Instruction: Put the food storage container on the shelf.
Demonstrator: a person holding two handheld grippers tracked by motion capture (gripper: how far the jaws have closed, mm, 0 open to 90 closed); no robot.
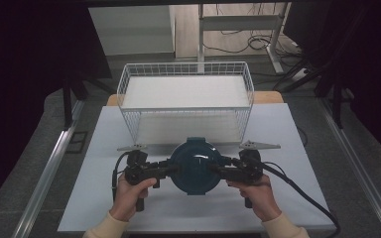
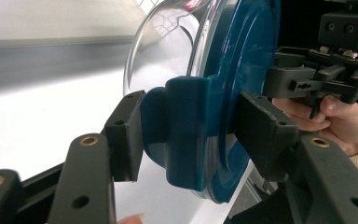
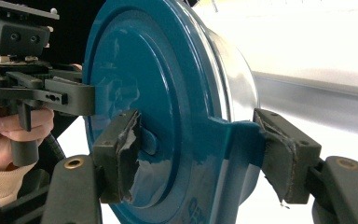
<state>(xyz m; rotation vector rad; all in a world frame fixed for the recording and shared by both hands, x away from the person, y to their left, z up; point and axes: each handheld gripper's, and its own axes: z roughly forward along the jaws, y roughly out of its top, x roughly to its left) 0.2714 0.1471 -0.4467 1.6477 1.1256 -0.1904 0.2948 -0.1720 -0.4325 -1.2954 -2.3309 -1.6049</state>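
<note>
Both hands [image 1: 129,191] clamp our tongs, left gripper [image 1: 167,168] and right gripper [image 1: 217,170], on the container [image 1: 194,166] latches at frame center; we should squeeze evenly, keeping it level.

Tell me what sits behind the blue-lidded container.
Behind the container, a white wire basket stands on the table, apparently empty. The container's own contents are hidden beneath its lid.

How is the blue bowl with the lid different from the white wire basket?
The bowl is round with a solid dark blue lid; the basket is a white, open-topped box of thin wire. The bowl is smaller and nearer the person; the basket is bigger and farther back. The bowl is gripped by the left gripper and right gripper; nothing touches the basket. Both sit over the white table.
</note>
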